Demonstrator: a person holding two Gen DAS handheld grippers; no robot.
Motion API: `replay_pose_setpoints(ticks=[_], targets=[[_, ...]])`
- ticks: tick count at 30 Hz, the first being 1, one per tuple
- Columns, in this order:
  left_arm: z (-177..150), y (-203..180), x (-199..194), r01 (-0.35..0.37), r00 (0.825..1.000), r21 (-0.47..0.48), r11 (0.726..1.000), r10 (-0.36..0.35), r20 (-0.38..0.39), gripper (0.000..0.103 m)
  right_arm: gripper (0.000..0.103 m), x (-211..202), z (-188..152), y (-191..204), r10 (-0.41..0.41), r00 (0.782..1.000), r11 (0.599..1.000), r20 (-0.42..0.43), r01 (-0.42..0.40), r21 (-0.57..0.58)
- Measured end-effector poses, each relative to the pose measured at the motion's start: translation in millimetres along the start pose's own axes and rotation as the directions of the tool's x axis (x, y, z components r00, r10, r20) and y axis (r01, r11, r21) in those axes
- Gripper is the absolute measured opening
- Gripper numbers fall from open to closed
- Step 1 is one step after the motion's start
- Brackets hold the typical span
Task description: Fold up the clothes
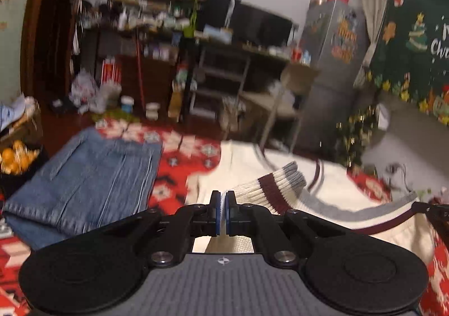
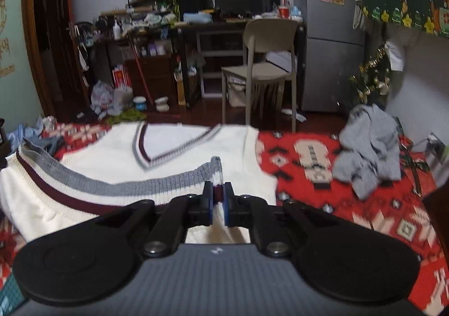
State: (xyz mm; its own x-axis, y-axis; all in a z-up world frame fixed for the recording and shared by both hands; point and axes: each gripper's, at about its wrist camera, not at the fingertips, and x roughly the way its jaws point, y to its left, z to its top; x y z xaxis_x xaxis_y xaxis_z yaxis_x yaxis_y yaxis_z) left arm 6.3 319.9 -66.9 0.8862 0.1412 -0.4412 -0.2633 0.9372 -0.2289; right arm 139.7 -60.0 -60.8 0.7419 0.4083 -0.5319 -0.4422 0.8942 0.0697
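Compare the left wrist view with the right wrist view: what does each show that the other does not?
Only the left wrist view shows the folded jeans and the oranges, plus the left gripper shut on the sweater's striped hem. Only the right wrist view shows the crumpled grey garment, the sweater's V-neck and the right gripper shut on the hem. Both show the cream sweater, the red patterned cloth, the fridge and the beige chair.

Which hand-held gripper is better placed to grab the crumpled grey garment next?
Right. The grey garment lies on the red blanket to its right; it isn't in the left view. Both grippers currently clamp the cream sweater's hem.
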Motion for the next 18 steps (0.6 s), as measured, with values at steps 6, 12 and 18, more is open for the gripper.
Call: replay_pose_setpoints(ticks=[6,12,18], targets=[[1,1,45,-0.028,0.998,0.029,0.999,0.030,-0.058,0.004,0.007,36,8,-12,-0.027,1.000,0.999,-0.014,0.028,0.035],[-7,8,76,-0.039,0.994,0.023,0.999,0.041,-0.105,0.004,0.007,72,2,-19,-0.043,0.998,0.998,-0.049,0.045,0.042],[-17,11,97,-0.052,0.985,0.015,0.999,0.053,-0.167,0.006,0.008,94,-12,-22,-0.078,0.992,0.996,-0.096,0.081,0.023]])
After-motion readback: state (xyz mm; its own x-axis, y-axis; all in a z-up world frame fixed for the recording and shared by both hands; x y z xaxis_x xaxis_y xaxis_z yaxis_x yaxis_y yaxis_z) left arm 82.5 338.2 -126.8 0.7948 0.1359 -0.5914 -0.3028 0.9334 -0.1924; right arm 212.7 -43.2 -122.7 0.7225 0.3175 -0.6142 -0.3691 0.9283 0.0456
